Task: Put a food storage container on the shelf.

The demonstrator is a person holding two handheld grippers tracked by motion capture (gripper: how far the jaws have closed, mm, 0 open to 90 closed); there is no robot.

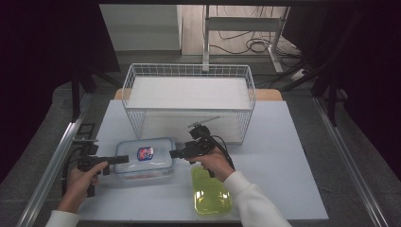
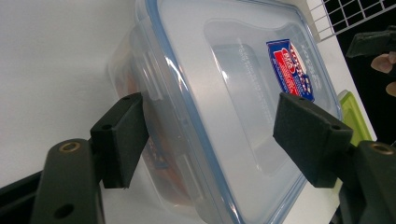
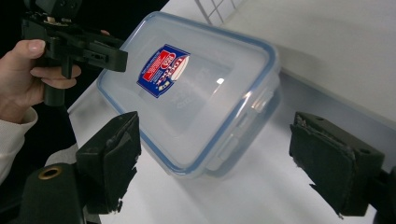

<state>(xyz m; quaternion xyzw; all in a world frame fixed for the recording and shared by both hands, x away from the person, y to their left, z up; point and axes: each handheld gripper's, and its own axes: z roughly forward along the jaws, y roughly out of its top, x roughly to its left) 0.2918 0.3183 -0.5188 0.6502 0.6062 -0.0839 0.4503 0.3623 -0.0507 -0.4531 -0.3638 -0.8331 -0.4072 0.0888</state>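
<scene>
A clear plastic food box point(image 1: 144, 157) with a blue-rimmed lid and a red and blue sticker point(image 1: 145, 152) sits on the white table. My left gripper point(image 1: 124, 159) stands open at the box's left end, its jaws either side of that end point(image 2: 219, 135). My right gripper point(image 1: 174, 153) is open at the box's right end, with the box point(image 3: 196, 88) just ahead of its jaws. A yellow-green lid point(image 1: 211, 191) lies flat near the front edge, under the right forearm.
A white wire basket point(image 1: 189, 99) stands at the back of the table point(image 1: 283, 156), close behind the box. Metal rails run along both sides of the table. Cables lie on the floor beyond.
</scene>
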